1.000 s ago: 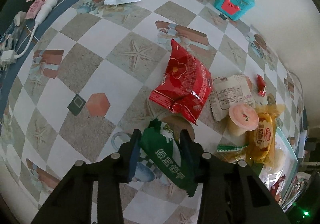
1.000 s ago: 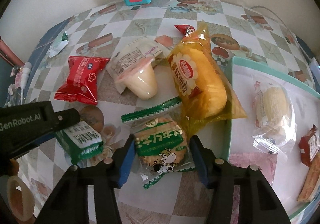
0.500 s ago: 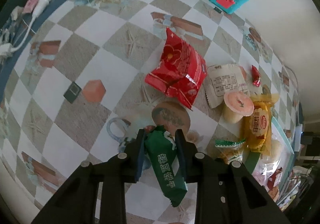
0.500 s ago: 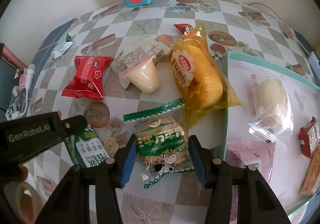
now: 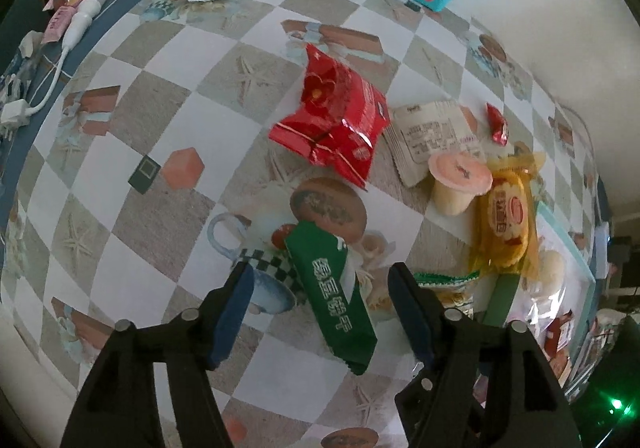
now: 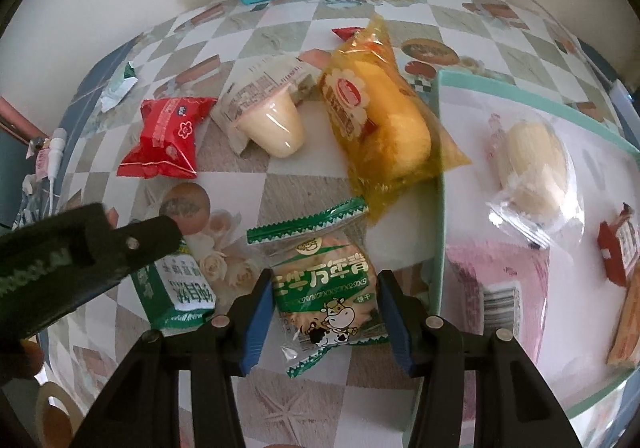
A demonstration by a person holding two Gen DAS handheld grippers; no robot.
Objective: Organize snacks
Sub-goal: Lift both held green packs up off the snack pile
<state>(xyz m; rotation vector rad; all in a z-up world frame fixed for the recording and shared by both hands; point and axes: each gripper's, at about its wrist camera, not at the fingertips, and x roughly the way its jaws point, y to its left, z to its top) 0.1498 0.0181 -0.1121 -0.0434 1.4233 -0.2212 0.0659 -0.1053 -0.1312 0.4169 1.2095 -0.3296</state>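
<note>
Released a moment ago, the green packet (image 5: 332,296) now lies loose at lower centre between the left gripper's (image 5: 320,308) opening jaws. Lower centre of its own view, the right gripper (image 6: 325,310) clasps the biscuit pack (image 6: 326,292) beside the tray (image 6: 440,136), likely its destination.

the left gripper (image 5: 320,288) is opening, its blue pads clear of the green snack packet (image 5: 334,294) between them on the checkered tablecloth (image 5: 132,128); a red packet (image 5: 336,124) lies beyond.
</note>
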